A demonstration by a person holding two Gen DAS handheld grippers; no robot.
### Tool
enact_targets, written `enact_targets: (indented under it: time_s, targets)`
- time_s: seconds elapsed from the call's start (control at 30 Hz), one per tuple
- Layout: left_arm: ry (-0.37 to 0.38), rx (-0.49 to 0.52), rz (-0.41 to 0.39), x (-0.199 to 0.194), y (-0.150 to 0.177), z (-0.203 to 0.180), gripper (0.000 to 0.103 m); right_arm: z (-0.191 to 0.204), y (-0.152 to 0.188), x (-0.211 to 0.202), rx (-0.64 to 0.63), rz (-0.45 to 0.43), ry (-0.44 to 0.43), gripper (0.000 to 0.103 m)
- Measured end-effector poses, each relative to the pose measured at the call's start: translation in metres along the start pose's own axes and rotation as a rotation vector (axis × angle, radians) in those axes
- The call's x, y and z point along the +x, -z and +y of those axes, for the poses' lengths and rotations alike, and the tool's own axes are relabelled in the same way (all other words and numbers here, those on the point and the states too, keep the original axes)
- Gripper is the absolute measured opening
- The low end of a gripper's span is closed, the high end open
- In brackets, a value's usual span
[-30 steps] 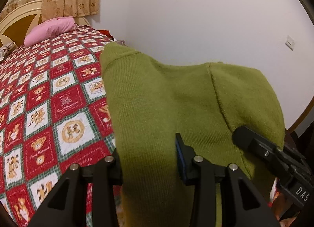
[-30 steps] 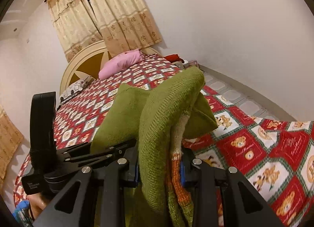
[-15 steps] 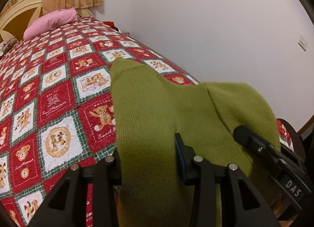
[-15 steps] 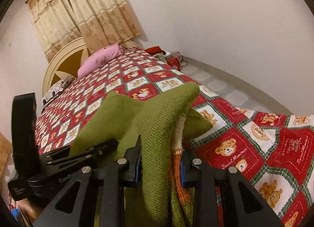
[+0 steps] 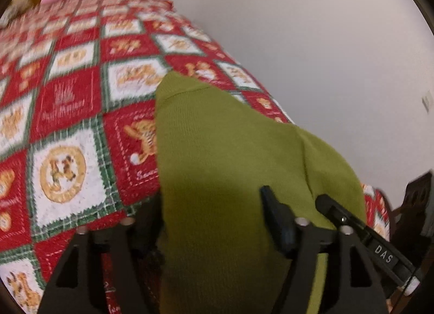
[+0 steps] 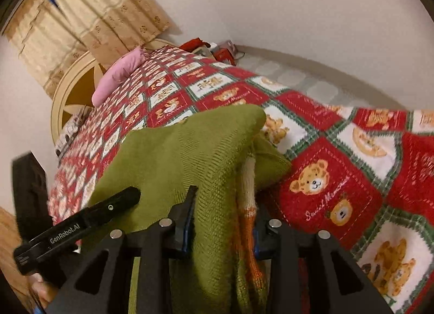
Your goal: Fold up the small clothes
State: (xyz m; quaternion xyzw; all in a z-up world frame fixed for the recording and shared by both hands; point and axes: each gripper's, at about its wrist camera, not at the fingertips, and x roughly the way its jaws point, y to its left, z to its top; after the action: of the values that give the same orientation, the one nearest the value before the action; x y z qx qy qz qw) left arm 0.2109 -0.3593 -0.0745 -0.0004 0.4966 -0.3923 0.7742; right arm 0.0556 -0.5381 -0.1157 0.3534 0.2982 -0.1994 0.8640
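A green knitted sweater [image 5: 230, 137] hangs folded between both grippers, its far end low over the bed quilt [image 5: 67, 102]. My left gripper [image 5: 211, 202] has the cloth between its fingers, and its jaws are opening and stand wide. In the right wrist view the sweater [image 6: 190, 146] drapes over my right gripper [image 6: 225, 202], with an orange and white striped part [image 6: 248, 205] showing inside the fold. The right jaws are opening slightly, though their pads still press the bunched cloth. Each gripper appears at the edge of the other's view, at the sweater's near edge.
The red, white and green teddy-bear quilt [image 6: 339, 178] covers the whole bed. A pink pillow [image 6: 119, 75] lies by the round headboard [image 6: 73, 97], under beige curtains [image 6: 95, 15]. Red items [image 6: 217, 48] sit on the floor by the wall. A dark chair [image 5: 415, 200] stands at right.
Both grippers have sunk toward the bed with the sweater, whose far end now lies low over the quilt. The left jaws have spread much wider.
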Motion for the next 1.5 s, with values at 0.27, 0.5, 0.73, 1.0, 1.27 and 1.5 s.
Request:
enact_targets:
  time_s: [0.27, 0.5, 0.73, 1.0, 1.27, 1.5]
  targets:
    - [-0.013, 0.015, -0.001, -0.003, 0.002, -0.002, 0.077, -0.017, 0.004, 0.002, 0.096, 0.015, -0.090, 0.036]
    - [-0.084, -0.016, -0.016, -0.026, 0.015, 0.004, 0.091, -0.012, 0.005, -0.001, 0.057, -0.004, -0.032, 0.040]
    - [-0.152, 0.055, -0.077, -0.057, 0.041, -0.009, 0.090, -0.010, 0.005, -0.008, 0.057, -0.020, 0.032, 0.052]
    - [-0.138, 0.042, -0.086, -0.069, 0.061, -0.010, 0.090, 0.005, 0.028, -0.075, -0.019, -0.128, 0.161, 0.053]
    - [-0.183, 0.122, -0.131, -0.085, 0.076, -0.023, 0.090, 0.058, 0.075, -0.113, -0.281, -0.144, 0.183, 0.034]
    - [-0.212, 0.124, -0.104, -0.077, 0.099, -0.018, 0.090, 0.062, 0.093, -0.085, -0.332, -0.067, 0.253, 0.029]
